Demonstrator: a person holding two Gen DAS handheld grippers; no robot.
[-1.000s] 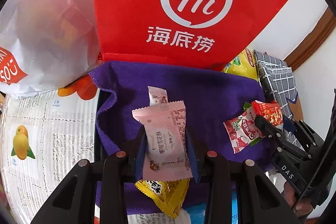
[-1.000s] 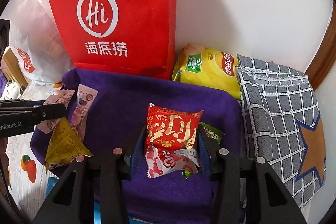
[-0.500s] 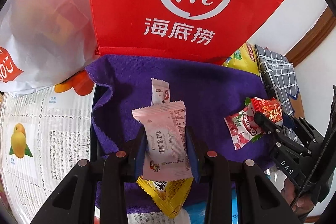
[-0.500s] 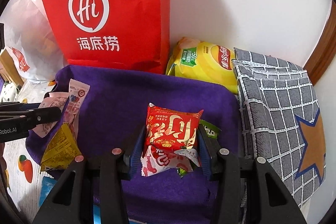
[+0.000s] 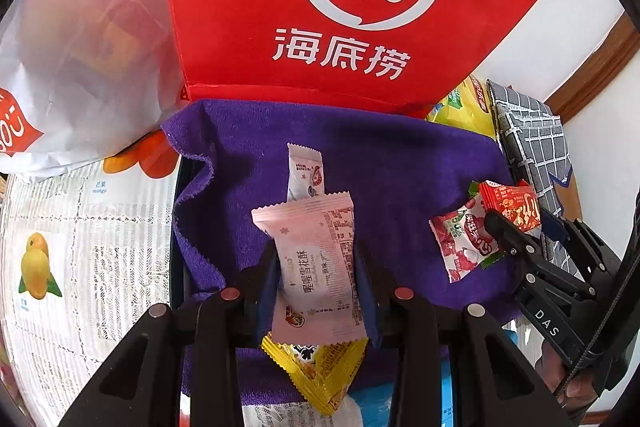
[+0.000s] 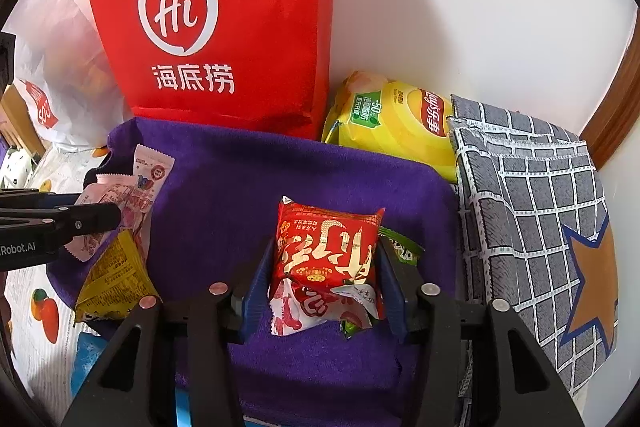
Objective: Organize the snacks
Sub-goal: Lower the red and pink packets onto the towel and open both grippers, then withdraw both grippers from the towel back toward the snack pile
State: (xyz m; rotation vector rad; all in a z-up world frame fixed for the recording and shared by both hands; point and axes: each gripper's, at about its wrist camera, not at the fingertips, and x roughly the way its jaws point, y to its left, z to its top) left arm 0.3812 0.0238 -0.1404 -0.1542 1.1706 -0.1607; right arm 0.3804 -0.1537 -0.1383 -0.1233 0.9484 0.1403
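My left gripper (image 5: 316,287) is shut on a pink snack packet (image 5: 316,251), held over the purple cloth (image 5: 400,155). A yellow triangular packet (image 5: 320,371) lies under it and a small white stick packet (image 5: 305,171) just beyond. My right gripper (image 6: 326,267) straddles a red snack packet (image 6: 324,247). Its jaws are opening and the pads stand just off the packet's sides. The red packet rests on a lychee packet (image 6: 304,311) and a green packet (image 6: 400,247) on the purple cloth (image 6: 240,187). In the left wrist view the right gripper (image 5: 520,223) sits at the cloth's right edge.
A tall red bag (image 6: 240,27) stands behind the cloth against the white wall. A yellow chips bag (image 6: 396,123) and a grey checked fabric bag (image 6: 532,207) lie to the right. A white plastic bag (image 5: 72,47) and a fruit-print tablecloth (image 5: 80,247) are at the left.
The right gripper's jaws have widened a little around the red packet, which stays in place. The left gripper keeps its hold on the pink packet and has barely shifted.
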